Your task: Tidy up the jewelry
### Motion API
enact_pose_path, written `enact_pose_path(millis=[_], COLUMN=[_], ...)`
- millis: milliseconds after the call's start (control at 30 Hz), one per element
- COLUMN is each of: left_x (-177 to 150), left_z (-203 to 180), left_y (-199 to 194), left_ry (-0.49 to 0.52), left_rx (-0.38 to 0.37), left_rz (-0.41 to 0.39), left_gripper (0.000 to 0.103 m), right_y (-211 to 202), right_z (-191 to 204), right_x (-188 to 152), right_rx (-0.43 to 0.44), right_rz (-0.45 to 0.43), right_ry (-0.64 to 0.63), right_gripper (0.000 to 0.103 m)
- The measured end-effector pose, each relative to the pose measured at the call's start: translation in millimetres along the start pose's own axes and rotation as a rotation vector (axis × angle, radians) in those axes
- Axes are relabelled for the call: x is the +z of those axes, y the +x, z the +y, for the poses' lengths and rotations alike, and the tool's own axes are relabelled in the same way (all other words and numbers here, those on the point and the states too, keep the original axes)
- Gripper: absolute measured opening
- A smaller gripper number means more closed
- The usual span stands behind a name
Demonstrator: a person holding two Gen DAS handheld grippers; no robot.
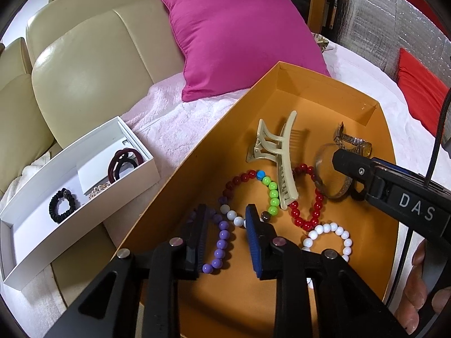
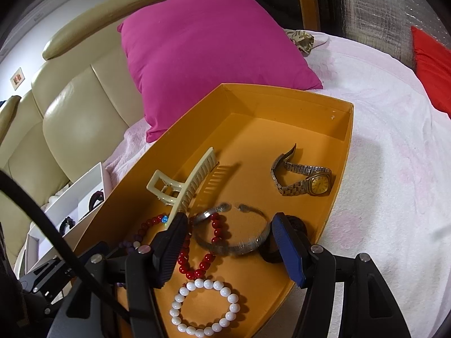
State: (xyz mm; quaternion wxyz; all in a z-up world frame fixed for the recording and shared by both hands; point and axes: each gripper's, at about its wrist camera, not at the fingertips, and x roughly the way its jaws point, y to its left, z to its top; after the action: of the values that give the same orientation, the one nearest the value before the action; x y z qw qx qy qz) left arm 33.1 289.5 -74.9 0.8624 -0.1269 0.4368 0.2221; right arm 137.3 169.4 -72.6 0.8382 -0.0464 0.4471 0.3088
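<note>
Jewelry in orange box [image 1: 282,90]: I held left tongs [image 1: 225,233] parted astride multicolour bead bracelet [image 1: 248,194], right tongs [image 2: 228,245] wide around silver bangle [image 2: 234,246]; overlapping red beads [image 2: 197,264] risked snagging.

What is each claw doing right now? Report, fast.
Left claw: open, with the purple-and-white bead bracelet between its fingers, not gripped.
Right claw: open wide, straddling the silver bangle, not clamped on it.
</note>
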Motion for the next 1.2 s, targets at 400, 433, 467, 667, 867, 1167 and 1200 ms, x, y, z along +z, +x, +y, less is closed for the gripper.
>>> enact_pose_path(millis=[400, 433, 467, 667, 867, 1167, 1200], left_x=[0, 0, 0, 0, 0, -2, -2], left_z=[0, 0, -1, -2, -1, -1, -1], left_y=[0, 0, 1, 1, 5, 12, 14], left_ry=[0.001, 0.001, 0.001, 0.005, 0.009, 0.022, 0.024], left_rx=[0.001, 0.001, 0.002, 0.003, 0.017, 0.035, 0.036], left_rz=[0.006, 0.007, 0.009, 0.01, 0.024, 0.045, 0.05], left_gripper=[0.027, 0.027, 0.027, 0.027, 0.027, 0.027, 0.027], right_y=[-2, -2, -3, -11, -6, -2, -2], right_z=[1, 1, 1, -3, -8, -10, -10], right_x=[-2, -2, -2, -1, 1, 2, 2], right_rx=[-0.005, -0.005, -0.001, 0.015, -0.051, -0.12, -0.123], right_rz=[-0.016, -0.017, -0.018, -0.049, -0.017, 0.029, 0.038], right_ry=[-0.009, -0.01, -0.005, 0.034, 0.034, 0.026, 0.03], right_gripper=[0.067, 0.067, 0.067, 0.066, 0.047, 0.032, 0.031])
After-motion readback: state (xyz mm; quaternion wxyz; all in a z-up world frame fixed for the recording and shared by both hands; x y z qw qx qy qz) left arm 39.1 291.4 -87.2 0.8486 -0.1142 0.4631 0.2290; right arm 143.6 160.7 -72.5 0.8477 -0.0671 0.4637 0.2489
